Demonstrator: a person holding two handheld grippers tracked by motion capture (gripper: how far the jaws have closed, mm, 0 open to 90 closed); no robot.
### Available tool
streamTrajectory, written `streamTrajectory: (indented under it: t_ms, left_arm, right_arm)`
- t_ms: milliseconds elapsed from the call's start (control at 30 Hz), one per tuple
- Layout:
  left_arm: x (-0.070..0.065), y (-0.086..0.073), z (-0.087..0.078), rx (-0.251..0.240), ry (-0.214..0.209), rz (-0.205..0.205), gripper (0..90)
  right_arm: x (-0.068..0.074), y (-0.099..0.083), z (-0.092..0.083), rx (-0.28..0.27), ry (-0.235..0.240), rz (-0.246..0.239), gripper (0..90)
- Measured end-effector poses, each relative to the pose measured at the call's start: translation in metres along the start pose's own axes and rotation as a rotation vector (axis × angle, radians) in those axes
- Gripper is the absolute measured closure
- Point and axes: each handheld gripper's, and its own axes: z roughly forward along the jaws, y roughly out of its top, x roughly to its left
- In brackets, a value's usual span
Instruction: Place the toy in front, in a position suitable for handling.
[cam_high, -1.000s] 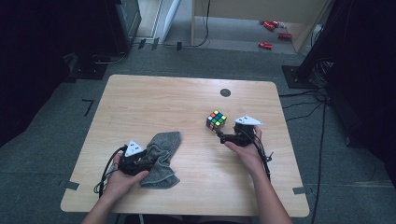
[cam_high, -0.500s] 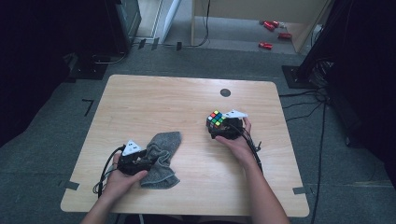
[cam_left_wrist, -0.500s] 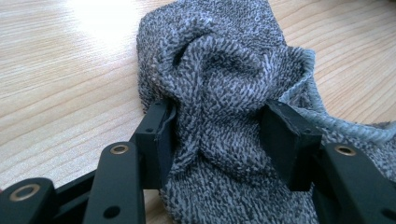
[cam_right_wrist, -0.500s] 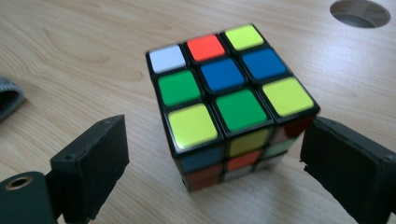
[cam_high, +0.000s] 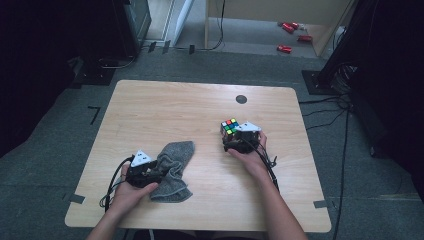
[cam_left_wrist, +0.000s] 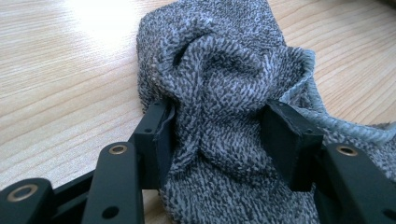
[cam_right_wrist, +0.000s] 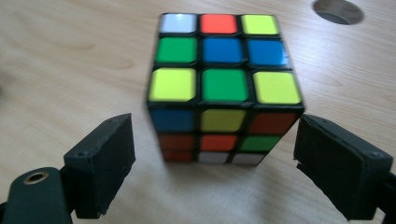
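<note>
Since a second ago, slid up to the scrambled multicoloured puzzle cube (cam_right_wrist: 224, 88) — right tongs (cam_right_wrist: 215, 161) closing, not gripping; left tongs (cam_left_wrist: 224, 135) clamping grey knitted cloth (cam_left_wrist: 224, 93).

The left claw (cam_left_wrist: 217, 135) clamps the bunched grey cloth (cam_left_wrist: 224, 70) on the wooden table (cam_left_wrist: 60, 70).

The light wooden table (cam_high: 165, 107) carried a round dark hole (cam_high: 241, 99) near its far edge, toward 1 o'clock from the table's middle. On the grey floor (cam_high: 60, 125) beyond, at about 1 o'clock, lay 3 small red objects (cam_high: 291, 36). Black cables (cam_high: 325, 102) trailed past the table's 3 o'clock side.
</note>
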Motion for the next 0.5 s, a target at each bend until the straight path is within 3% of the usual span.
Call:
streamTrajectory:
  t_ms: [133, 233, 300, 433, 500]
  left_arm:
    - [0.000, 0.000, 0.000, 0.000, -0.001, 0.000, 46.1]
    - [0.000, 0.000, 0.000, -0.002, -0.002, -0.002, 45.9]
    - [0.000, 0.000, 0.000, -0.002, -0.002, -0.002, 45.9]
    - [0.000, 0.000, 0.000, -0.003, -0.005, -0.003, 45.1]
    - [0.000, 0.000, 0.000, -0.004, -0.005, -0.002, 43.2]
  right_arm:
    - [0.000, 0.006, 0.011, -0.009, -0.019, 0.059, 13.7]
    - [0.005, 0.010, 0.017, -0.013, -0.028, 0.044, 20.1]
    - [0.007, 0.010, 0.019, -0.015, -0.053, 0.039, 30.7]
    - [0.006, 0.010, 0.019, -0.019, -0.053, 0.034, 32.9]
    - [0.008, 0.010, 0.012, -0.029, -0.042, -0.013, 33.9]
